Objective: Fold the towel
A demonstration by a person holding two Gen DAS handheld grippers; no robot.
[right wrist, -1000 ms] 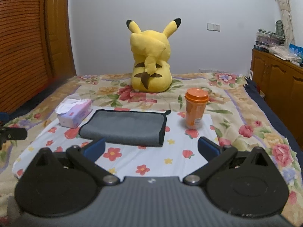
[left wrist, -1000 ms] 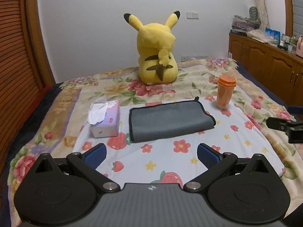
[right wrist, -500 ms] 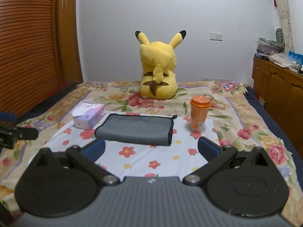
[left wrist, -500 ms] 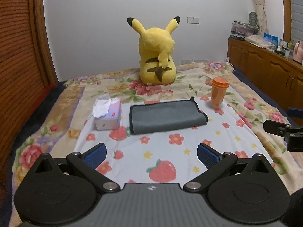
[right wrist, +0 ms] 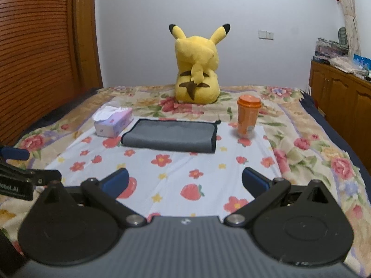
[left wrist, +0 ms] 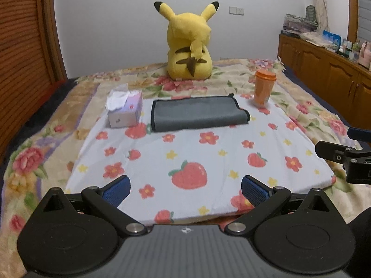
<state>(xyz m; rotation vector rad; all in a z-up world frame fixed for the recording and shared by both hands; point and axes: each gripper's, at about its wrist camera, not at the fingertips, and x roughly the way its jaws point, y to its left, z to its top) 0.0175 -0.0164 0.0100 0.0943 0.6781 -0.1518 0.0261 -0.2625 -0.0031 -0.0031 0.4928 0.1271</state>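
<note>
1. Folded grey microfibre towel with black trim [left wrist: 197,113] lies on the flower-printed white sheet [left wrist: 185,157] covering the bed.
2. It sits between a lilac cardboard tissue box [left wrist: 125,110] and an orange lidded plastic cup [left wrist: 263,88].
3. Left tongs [left wrist: 185,187] gape wide, empty.
4. Right tongs [right wrist: 185,180] likewise stand wide, holding nothing.

Folded grey towel [left wrist: 197,113] lies between tissue box [left wrist: 125,111] and orange cup [left wrist: 263,88], left tool [left wrist: 185,188] spread wide.

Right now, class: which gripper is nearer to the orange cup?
Right. The right gripper hangs open with the orange cup ahead, slightly to its right. The left gripper, also open, sits further left, so the cup lies farther off to its right.
</note>
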